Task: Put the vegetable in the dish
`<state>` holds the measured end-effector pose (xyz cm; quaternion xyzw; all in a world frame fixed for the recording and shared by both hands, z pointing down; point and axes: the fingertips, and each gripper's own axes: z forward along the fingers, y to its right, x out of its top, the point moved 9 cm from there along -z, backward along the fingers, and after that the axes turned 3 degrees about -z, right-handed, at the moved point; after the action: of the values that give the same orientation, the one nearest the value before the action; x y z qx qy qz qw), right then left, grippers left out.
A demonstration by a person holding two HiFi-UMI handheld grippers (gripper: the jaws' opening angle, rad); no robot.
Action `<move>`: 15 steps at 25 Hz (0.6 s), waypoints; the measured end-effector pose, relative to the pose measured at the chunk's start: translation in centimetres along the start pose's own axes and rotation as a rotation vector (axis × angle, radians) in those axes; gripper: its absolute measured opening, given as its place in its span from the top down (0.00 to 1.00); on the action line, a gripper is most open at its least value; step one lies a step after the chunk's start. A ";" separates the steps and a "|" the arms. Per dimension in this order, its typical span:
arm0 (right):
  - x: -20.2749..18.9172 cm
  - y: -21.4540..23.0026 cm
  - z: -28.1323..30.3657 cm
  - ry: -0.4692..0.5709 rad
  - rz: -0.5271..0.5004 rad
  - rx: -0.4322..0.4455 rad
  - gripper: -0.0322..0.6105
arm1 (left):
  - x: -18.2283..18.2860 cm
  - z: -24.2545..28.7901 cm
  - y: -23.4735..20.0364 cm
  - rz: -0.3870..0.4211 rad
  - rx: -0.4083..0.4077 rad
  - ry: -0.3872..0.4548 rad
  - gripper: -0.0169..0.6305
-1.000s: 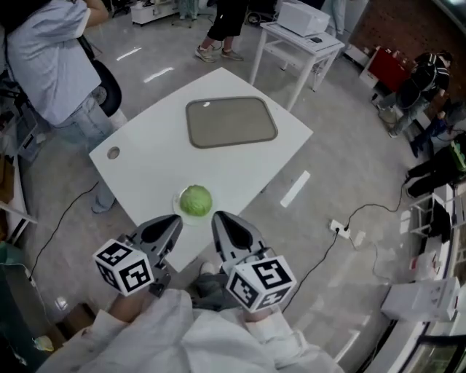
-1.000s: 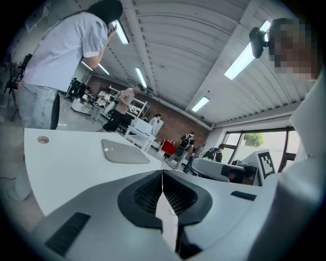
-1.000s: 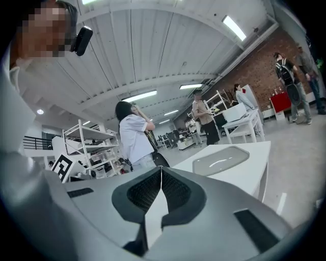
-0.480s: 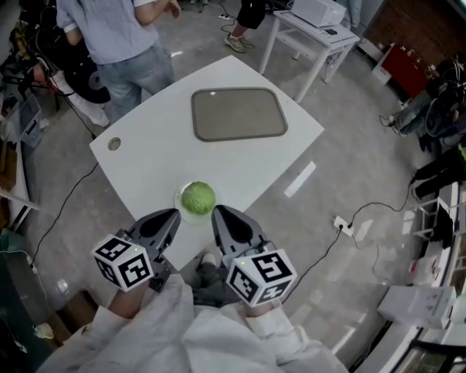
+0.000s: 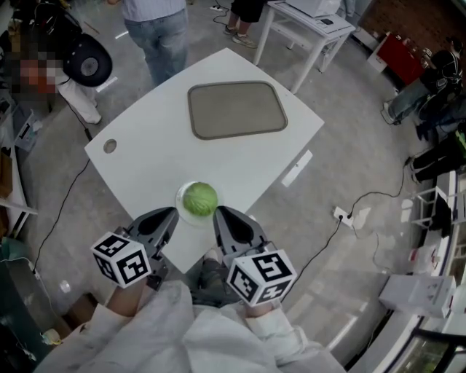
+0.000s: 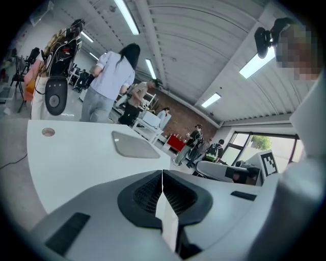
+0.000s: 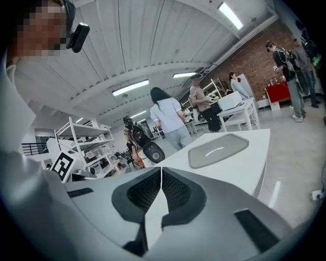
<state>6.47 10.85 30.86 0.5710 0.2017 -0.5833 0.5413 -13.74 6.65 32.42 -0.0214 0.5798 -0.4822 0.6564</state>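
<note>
A round green cabbage [image 5: 199, 199] rests on a small white plate [image 5: 179, 197] near the front corner of the white table [image 5: 153, 160]. A flat grey tray [image 5: 237, 109] lies toward the table's far side; it also shows in the left gripper view [image 6: 133, 146] and the right gripper view [image 7: 218, 150]. My left gripper [image 5: 169, 216] sits just short of the cabbage on its left, shut and empty. My right gripper [image 5: 220, 216] is level with it on the right, also shut and empty. The closed jaws fill the left gripper [image 6: 162, 173] and right gripper [image 7: 161, 171] views, and the cabbage is hidden there.
A small round hole [image 5: 109, 146] marks the table's left corner. A person [image 5: 156, 22] stands beyond the far left edge. A white side table [image 5: 309, 22] stands behind, and a cable with a power strip [image 5: 341, 214] lies on the floor at right.
The person beside the table's far left has walked farther away. Both grippers and the cabbage stay where they were; the head view has shifted slightly.
</note>
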 end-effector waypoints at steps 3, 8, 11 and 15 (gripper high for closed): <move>-0.4 0.2 0.7 -0.016 0.008 -0.007 0.93 | 0.1 0.3 -0.9 0.019 0.016 -0.024 0.96; -0.9 0.7 2.2 -0.036 0.023 -0.021 0.93 | 0.1 1.1 -2.6 0.029 0.015 -0.068 0.96; -1.2 1.3 2.7 -0.056 0.036 -0.034 0.93 | -0.1 1.8 -3.3 0.026 0.018 -0.086 0.96; -2.0 2.6 3.4 -0.084 0.045 -0.046 0.93 | -0.3 2.9 -4.4 0.013 0.028 -0.109 0.96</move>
<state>6.71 7.95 34.55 0.5379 0.1793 -0.5895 0.5753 -14.06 2.98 36.19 -0.0347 0.5364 -0.4841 0.6904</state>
